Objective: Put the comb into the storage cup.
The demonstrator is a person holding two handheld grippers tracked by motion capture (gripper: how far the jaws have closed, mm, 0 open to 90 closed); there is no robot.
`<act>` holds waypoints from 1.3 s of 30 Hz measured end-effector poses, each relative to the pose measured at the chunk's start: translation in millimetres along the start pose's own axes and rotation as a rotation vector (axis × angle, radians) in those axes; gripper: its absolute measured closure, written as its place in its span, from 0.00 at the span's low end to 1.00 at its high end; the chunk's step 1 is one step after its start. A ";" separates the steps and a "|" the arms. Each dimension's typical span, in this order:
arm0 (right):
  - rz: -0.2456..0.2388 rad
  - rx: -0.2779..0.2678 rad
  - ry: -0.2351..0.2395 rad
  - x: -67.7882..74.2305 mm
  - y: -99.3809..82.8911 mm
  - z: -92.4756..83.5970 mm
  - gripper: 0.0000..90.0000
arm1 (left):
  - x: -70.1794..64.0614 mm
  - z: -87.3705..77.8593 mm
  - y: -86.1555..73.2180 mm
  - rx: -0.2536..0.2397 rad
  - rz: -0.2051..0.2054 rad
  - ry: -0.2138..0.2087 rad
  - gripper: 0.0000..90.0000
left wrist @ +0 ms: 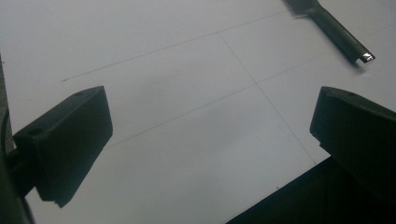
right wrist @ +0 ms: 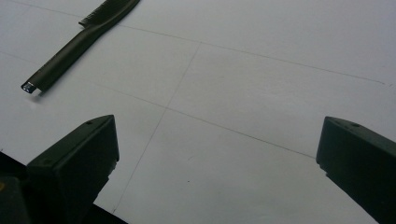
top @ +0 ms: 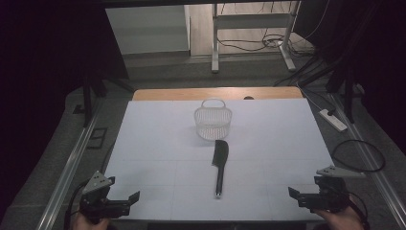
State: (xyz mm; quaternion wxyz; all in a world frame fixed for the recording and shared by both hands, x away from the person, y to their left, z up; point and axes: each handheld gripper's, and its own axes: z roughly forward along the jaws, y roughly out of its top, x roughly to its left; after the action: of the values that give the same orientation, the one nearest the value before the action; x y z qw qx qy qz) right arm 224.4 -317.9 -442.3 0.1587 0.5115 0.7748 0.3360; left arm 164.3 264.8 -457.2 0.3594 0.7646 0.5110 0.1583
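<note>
Two grippers sat at the near edge of the white table [top: 158, 143], both spread wide with nothing between the jaws. The left gripper [top: 125, 203] was off to the comb's left, the right gripper [top: 298, 196] off to its right, each well apart from it.

So the thing everything hinged on was the black comb [top: 220, 165]. It lay flat near the middle of the table with its long axis running away from the person: toothed end pointing at the white basket [top: 213, 122], which stood just beyond that end, and handle end pointing back toward the near edge. From where the grippers were, the handle tip was the closest bit to either one. Honestly I'd call them about equally far, maybe the right a hair nearer, hard to say.

View differences: the high view gave the whole layout, basket included. The left gripper view caught just the comb's [left wrist: 336, 32] handle with its shiny end cap, up toward the top right. The right gripper view had the comb [right wrist: 79, 42] at top left, and there you could actually make out the teeth.
</note>
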 end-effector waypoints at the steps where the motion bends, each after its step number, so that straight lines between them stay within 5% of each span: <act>1: 0.000 0.000 0.000 0.0 0.0 0.0 0.00 | 0.0 0.0 0.0 0.000 0.000 0.000 0.00; 26: -0.009 0.004 0.005 1.2 -0.5 0.2 0.00 | 1.4 2.8 2.1 0.022 -0.003 -0.026 0.00; 39: -0.028 0.012 0.007 2.5 -0.3 1.1 0.00 | 0.6 11.3 9.9 0.034 0.007 -0.080 0.00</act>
State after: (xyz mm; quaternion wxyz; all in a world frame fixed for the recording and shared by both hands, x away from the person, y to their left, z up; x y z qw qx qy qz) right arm 223.8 -315.4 -443.0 0.1576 0.5004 0.7844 0.3309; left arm 178.1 258.8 -458.0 0.3659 0.7782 0.4961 0.1201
